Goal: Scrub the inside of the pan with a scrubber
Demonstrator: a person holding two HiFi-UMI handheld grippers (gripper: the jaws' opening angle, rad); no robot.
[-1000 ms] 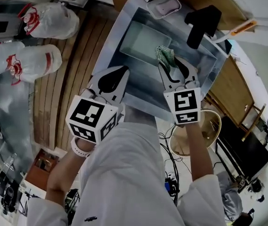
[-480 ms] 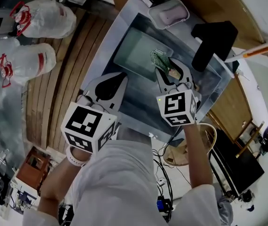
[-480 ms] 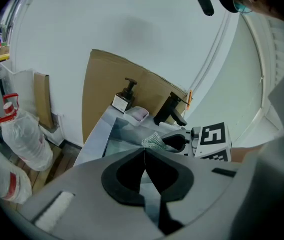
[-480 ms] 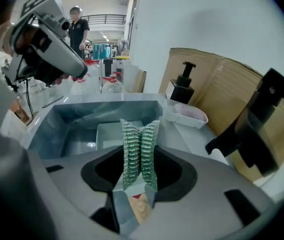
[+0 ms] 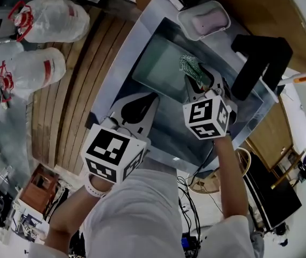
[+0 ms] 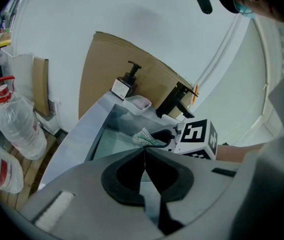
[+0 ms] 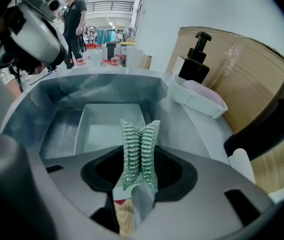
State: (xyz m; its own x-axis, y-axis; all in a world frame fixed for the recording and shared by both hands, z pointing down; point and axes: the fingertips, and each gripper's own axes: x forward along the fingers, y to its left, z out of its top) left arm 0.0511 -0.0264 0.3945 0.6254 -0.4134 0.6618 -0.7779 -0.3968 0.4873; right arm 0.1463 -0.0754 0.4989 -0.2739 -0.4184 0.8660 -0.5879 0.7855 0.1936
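Pan point(image 5: 161, 63): pale rectangular tray, flat on the floor of the sink point(image 5: 115, 69), toward the sink's far end.
Scrubber point(image 7: 139, 149): green mesh, over the sink's middle above the pan's near edge. It does not seem to be touching the pan yet.

Right gripper point(image 5: 197, 79): jaws clamped on the scrubber's lower fold, most of the mesh sticking out ahead.
Left gripper point(image 5: 151, 97): jaws pressed together with nothing between them, above the sink's near left rim.

Risks, as I judge them:
- The grip is only on a narrow fold, so hard pressure could pull the scrubber free or crumple it.
- Nothing holds the pan. It may slide on the sink floor under scrubbing strokes.
- The black faucet point(image 5: 260, 58) stands at the sink's right rim, close to the right gripper. A wide stroke could knock it.

Writing:
- The pump bottle point(image 6: 127, 81) behind the sink carries a label, too small to read.
- No legible brand anywhere.
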